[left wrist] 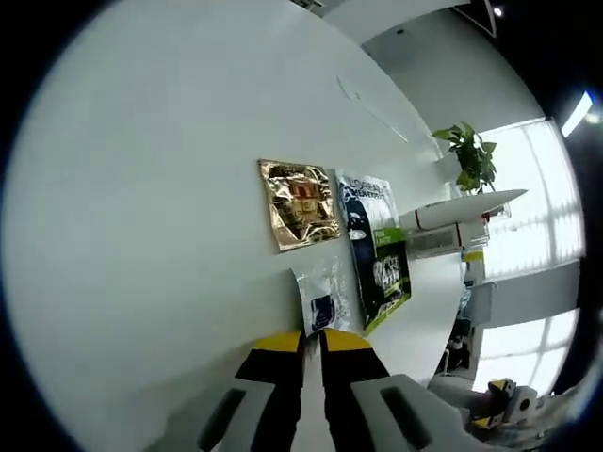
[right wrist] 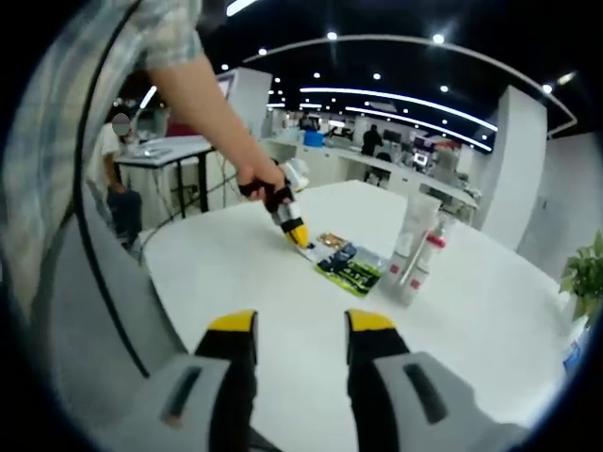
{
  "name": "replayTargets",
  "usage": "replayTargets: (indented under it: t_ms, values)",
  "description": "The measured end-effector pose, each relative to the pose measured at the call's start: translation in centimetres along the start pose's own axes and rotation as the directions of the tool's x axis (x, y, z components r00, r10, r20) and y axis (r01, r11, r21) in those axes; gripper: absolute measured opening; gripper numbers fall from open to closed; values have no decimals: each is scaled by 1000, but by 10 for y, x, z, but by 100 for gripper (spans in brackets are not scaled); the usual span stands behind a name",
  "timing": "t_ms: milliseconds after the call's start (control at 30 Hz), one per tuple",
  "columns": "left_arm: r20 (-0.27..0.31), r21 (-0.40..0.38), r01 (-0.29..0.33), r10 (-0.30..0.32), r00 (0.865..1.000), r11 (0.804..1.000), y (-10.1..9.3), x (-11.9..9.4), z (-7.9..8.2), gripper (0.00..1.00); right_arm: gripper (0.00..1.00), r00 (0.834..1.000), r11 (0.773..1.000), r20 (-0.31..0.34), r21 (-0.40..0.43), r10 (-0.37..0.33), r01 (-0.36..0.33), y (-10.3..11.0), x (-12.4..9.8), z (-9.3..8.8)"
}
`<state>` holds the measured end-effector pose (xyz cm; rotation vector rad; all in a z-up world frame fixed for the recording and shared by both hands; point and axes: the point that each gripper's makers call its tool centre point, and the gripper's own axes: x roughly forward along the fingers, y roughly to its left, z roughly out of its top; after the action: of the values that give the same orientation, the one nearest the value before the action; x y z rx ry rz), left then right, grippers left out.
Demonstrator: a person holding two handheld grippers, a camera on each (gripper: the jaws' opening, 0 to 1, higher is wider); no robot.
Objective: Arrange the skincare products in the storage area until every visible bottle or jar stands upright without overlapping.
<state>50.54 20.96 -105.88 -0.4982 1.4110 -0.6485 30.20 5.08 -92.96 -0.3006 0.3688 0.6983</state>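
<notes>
1. My left tool (left wrist: 312, 341) has its jaws pinched together on the near edge of a small clear sachet (left wrist: 323, 299) lying flat on the white surface (left wrist: 141, 235).
2. Beyond the sachet lie a gold foil packet (left wrist: 299, 203) and a dark packet with a green edge (left wrist: 377, 250), side by side and flat.
3. My right tool (right wrist: 300, 331) hangs with its jaws wide apart and nothing between them, over the near part of the surface.
4. From the right gripper view, two white tubes (right wrist: 415, 247) stand upright, leaning together, just beside the flat packets (right wrist: 349, 266), well in from the surface's edges.
</notes>
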Motion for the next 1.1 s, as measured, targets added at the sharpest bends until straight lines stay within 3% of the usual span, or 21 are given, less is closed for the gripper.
replayTargets:
  t_ms: [367,467,600,667,767,833,933,967,1033,1100]
  values:
    - [12,-42,-16,17,1000,999,4,-1,4,6,35,1000,1000,3,-11,-1,2,1,-1,1]
    - [-13,-42,-36,35,999,998,10,-3,-2,2,34,1000,1000,6,-15,-2,2,1,-1,1]
    - [-5,-54,-33,32,999,998,9,-5,-4,3,34,1000,1000,5,-18,0,0,1,-1,1]
    - [35,-51,-51,53,998,997,8,-9,3,6,34,1000,1000,5,-21,1,-1,2,-1,1]
    - [74,12,-84,83,994,996,10,-15,13,6,34,1000,1000,5,-24,3,-3,2,-1,1]
    - [105,-11,-50,51,993,999,4,-19,21,7,34,1000,1000,2,-29,5,-5,3,-1,1]
    - [158,54,35,-43,986,998,-19,-18,32,7,34,1000,1000,3,-31,3,-3,3,-1,1]
    - [151,60,35,-44,988,998,-22,-16,30,7,34,1000,1000,2,-29,4,-4,3,-1,1]
    - [136,110,90,-105,985,990,-37,-8,27,7,34,1000,999,-2,-33,6,-6,3,0,0]
    - [115,103,71,-82,990,992,-39,3,22,7,34,1000,999,-7,-34,12,-12,4,0,-1]
